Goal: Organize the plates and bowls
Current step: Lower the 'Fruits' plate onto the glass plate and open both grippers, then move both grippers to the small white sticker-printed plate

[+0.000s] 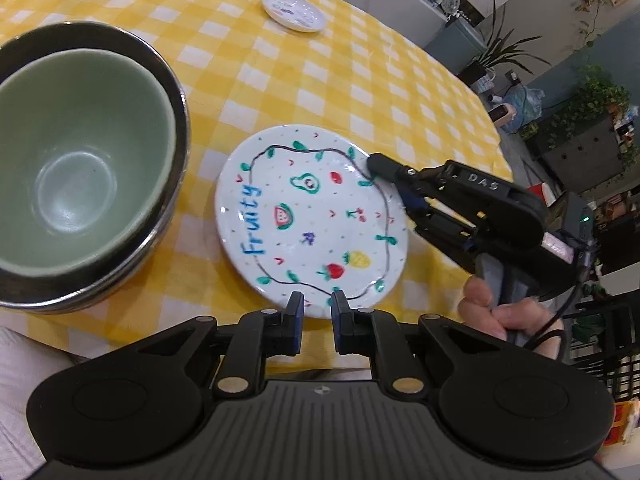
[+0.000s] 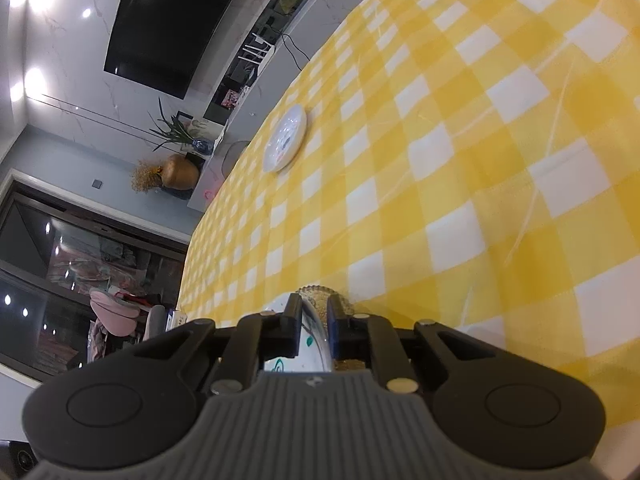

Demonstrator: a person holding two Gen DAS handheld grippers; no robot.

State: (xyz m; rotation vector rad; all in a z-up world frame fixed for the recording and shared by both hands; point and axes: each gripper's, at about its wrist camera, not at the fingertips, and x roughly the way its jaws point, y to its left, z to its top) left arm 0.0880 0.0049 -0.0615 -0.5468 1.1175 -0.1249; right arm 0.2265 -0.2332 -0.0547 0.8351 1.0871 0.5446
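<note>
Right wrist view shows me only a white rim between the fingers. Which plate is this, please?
Observer: It is the Fruity plate, painted with small fruits. The right gripper has it by the rim.
Operator: Where are the bowls?
Observer: A green bowl sits nested inside a dark bowl, beside the plate on the checked tablecloth.
Operator: And the left gripper?
Observer: The left gripper is at the plate's near rim, with its fingers apart and nothing held.
</note>
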